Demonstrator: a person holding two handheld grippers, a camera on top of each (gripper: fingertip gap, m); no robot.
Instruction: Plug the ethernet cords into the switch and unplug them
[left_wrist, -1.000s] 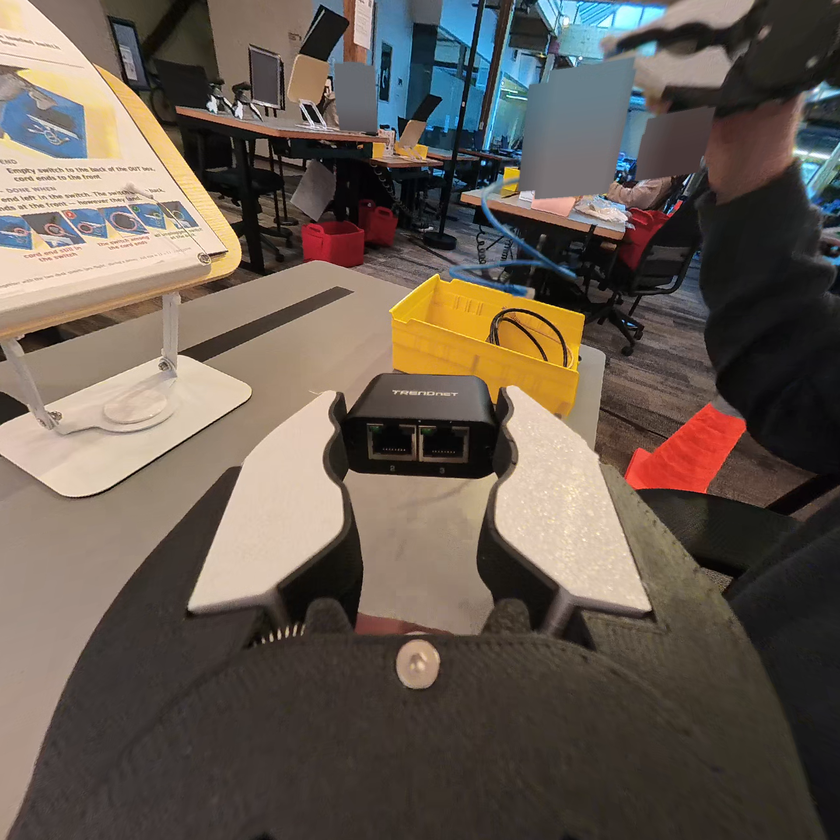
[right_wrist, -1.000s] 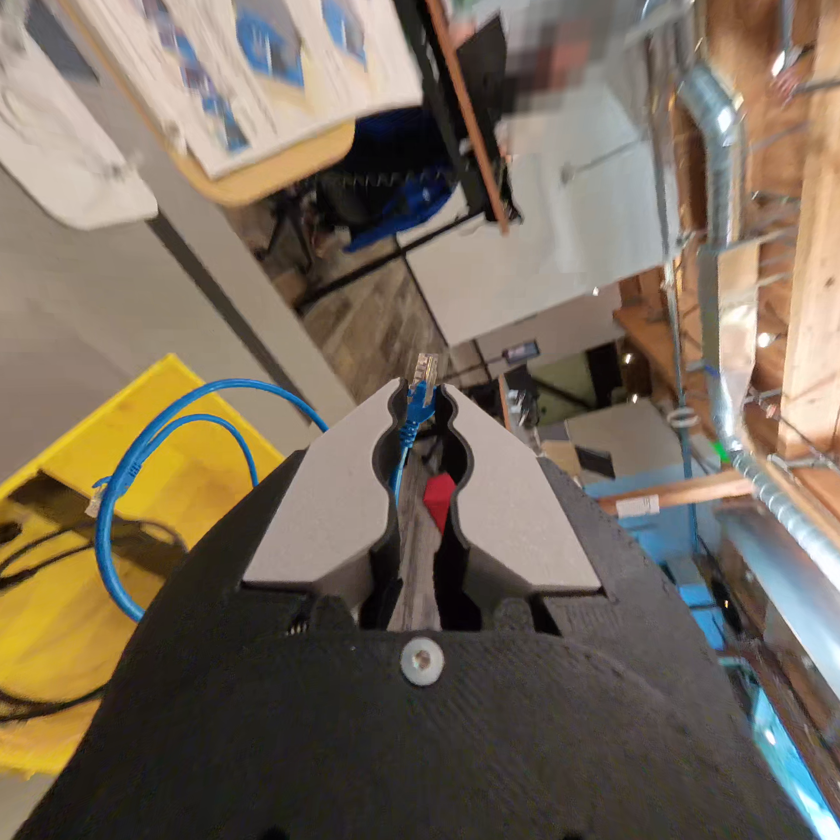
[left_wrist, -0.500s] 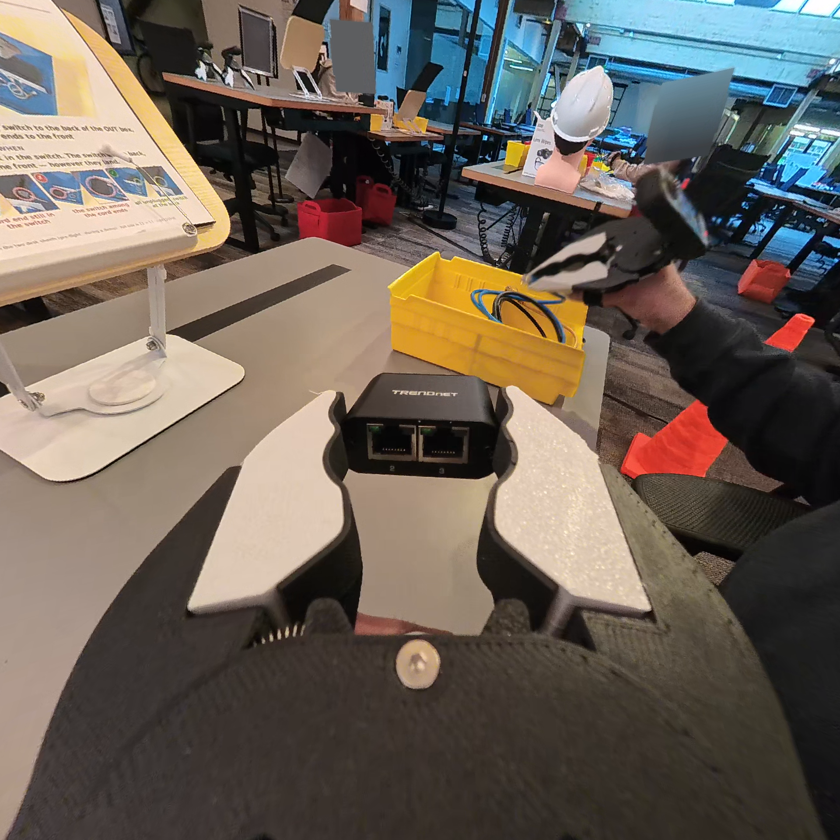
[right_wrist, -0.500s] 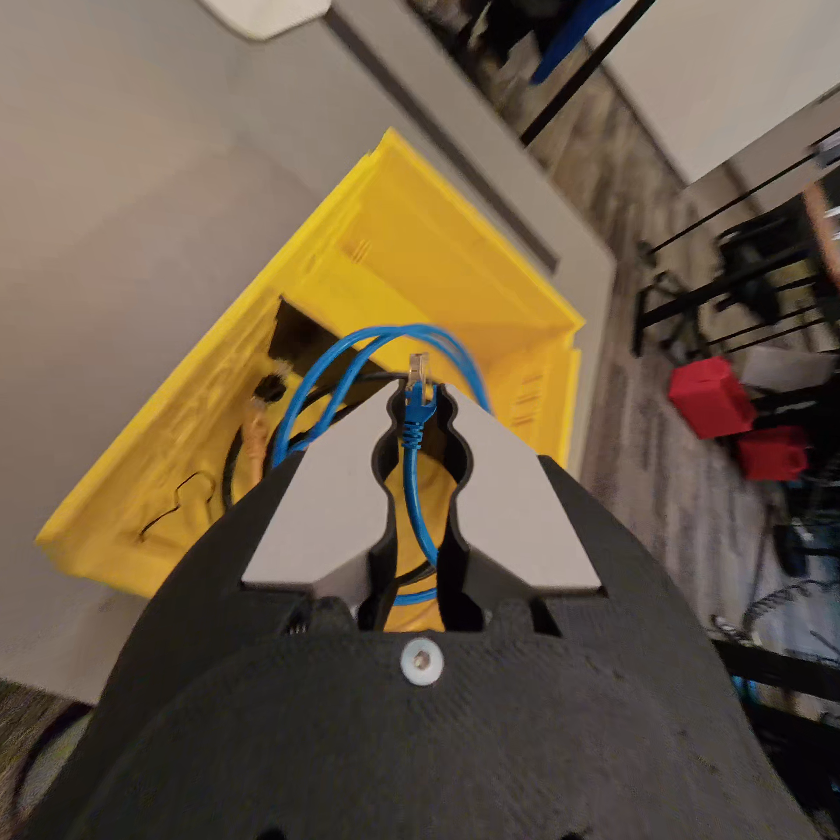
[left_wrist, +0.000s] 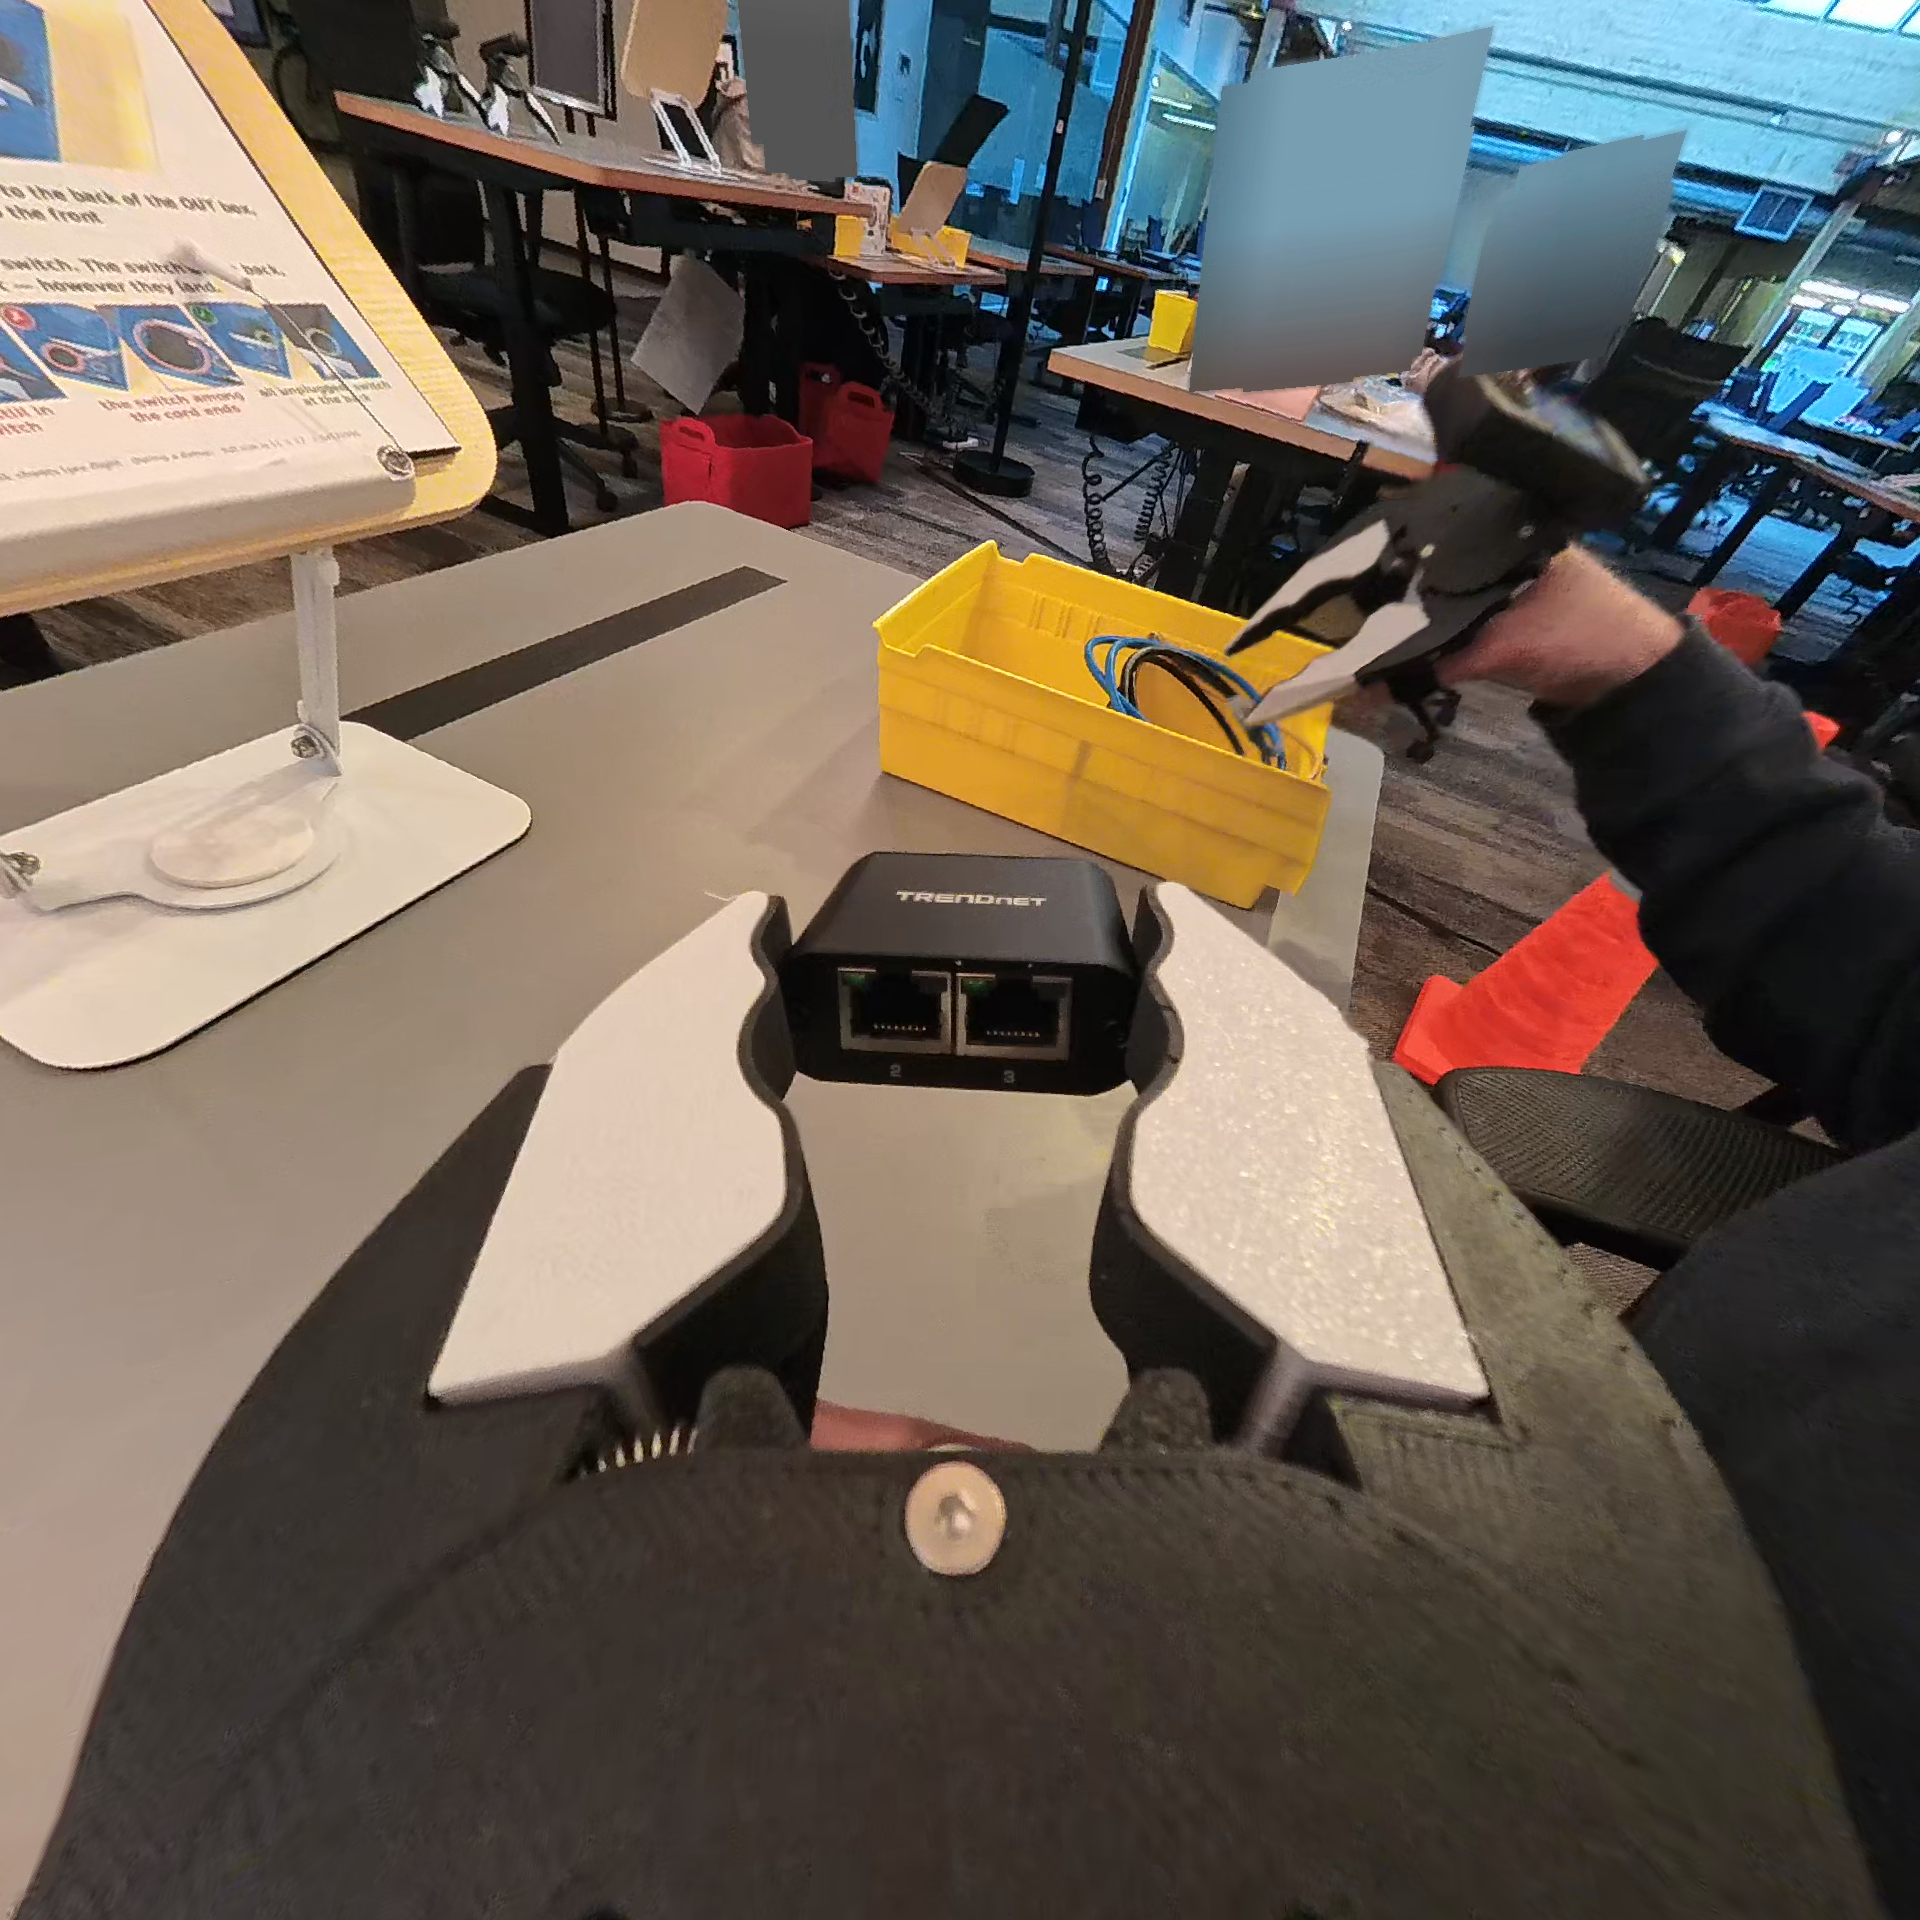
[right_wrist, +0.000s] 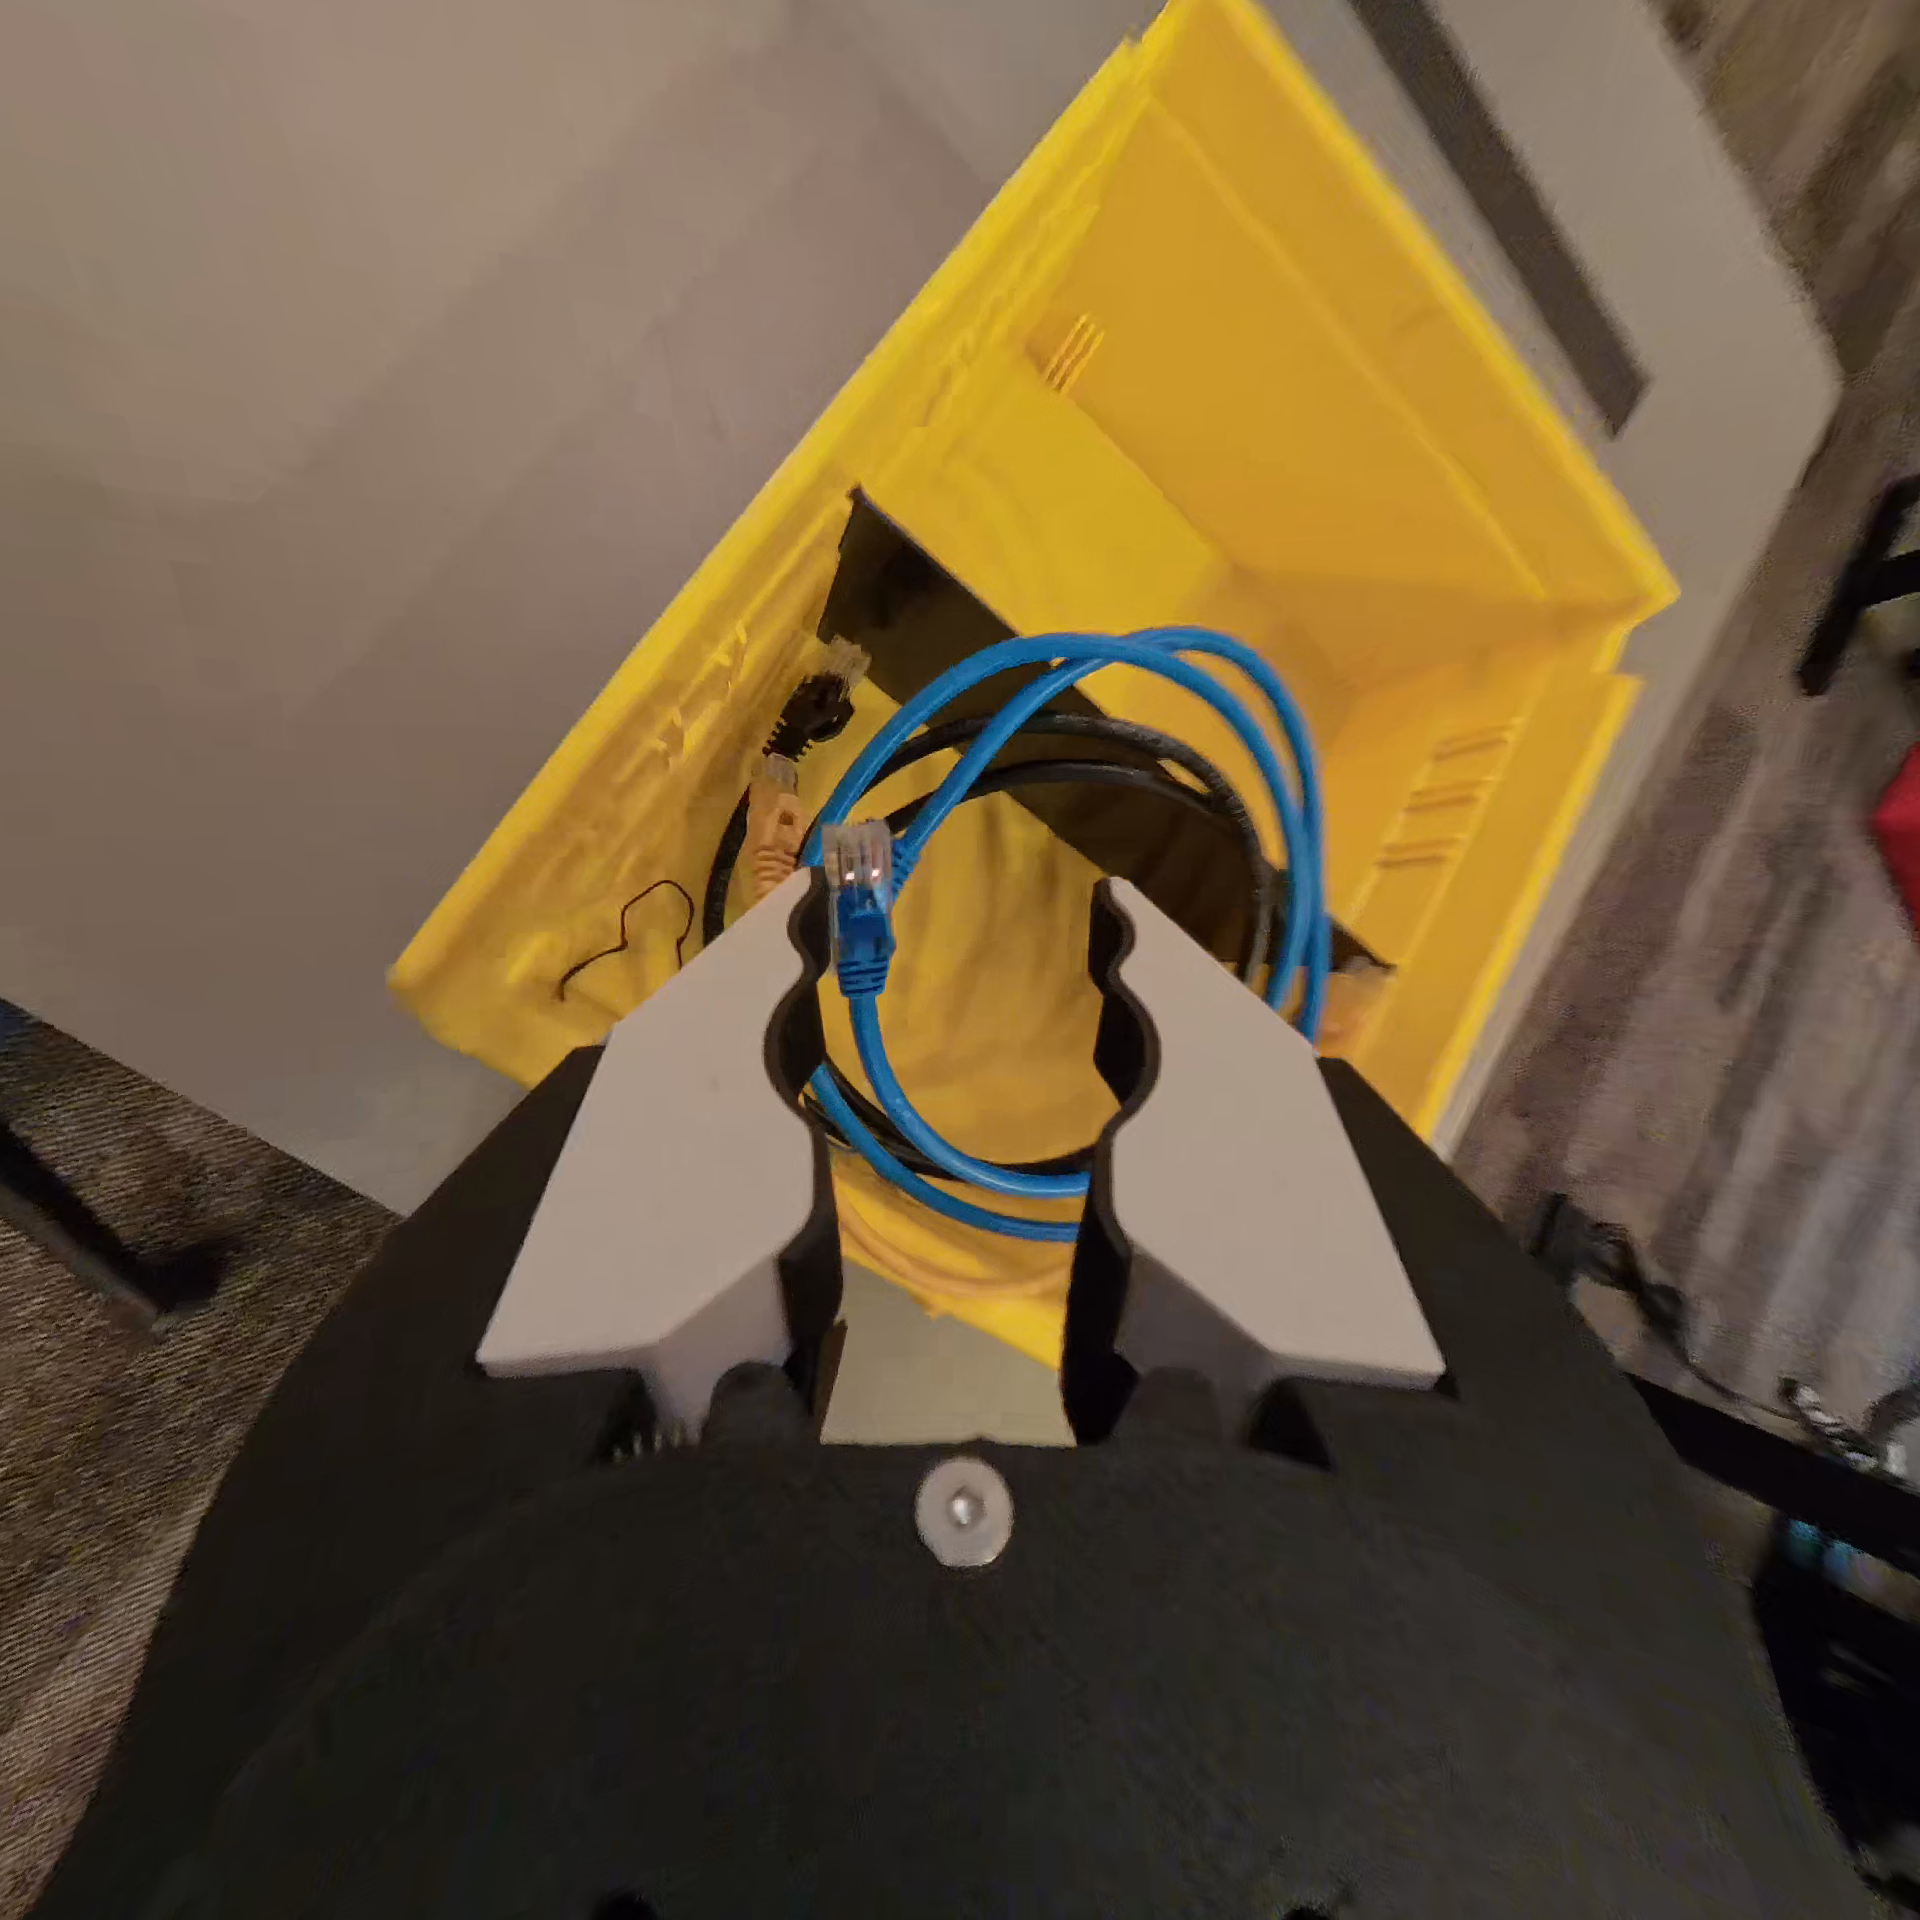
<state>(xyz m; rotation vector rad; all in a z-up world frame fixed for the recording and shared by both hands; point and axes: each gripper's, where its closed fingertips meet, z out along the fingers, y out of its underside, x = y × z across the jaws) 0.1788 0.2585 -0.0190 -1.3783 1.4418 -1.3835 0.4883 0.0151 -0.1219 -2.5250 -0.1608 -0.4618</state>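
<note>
Holding the switch (left_wrist: 958, 961) pinched in our left tongs (left_wrist: 956, 935) on the tabletop (left_wrist: 623, 727); right tongs (right_wrist: 956, 904) spread over the yellow bin (right_wrist: 1247, 416), blue cord (right_wrist: 1091, 665) beside one finger, black cord (right_wrist: 1091, 743) beneath.

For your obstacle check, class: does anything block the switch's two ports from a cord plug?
Nothing visible does: both ports of the switch are empty, facing the open gap between the left tool's fingers.

We see even, bright indoor light, daylight glowing from far right windows. Our wide lens bends the edges. The right wrist view smears with motion blur; the tabletop (left_wrist: 644, 748) shows soft glare.
</note>
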